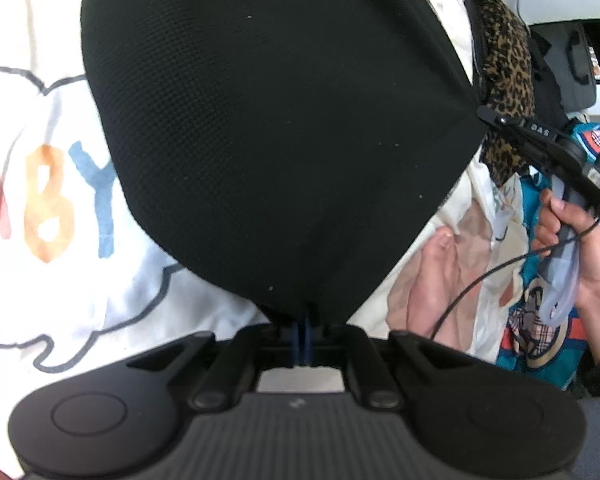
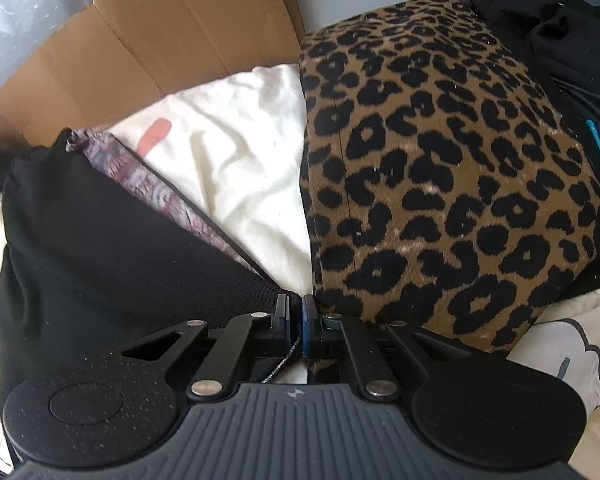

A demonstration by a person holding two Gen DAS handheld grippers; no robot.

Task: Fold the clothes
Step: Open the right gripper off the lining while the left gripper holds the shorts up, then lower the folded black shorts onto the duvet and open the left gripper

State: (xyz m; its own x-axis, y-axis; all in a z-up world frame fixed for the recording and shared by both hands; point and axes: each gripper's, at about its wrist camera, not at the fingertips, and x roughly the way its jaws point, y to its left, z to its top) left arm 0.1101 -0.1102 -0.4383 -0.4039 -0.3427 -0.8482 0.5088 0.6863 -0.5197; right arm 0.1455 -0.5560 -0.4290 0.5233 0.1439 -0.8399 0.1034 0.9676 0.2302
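We hold the black garment (image 1: 276, 128) stretched between us: left gripper (image 1: 303, 330) and right gripper (image 2: 296, 320) each pinch an edge, probably opposite corners, lifting it clear above the white printed shirt (image 1: 40, 200) for folding.

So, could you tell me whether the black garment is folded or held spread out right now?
Held spread out: the black garment hangs stretched between the left gripper and right gripper.
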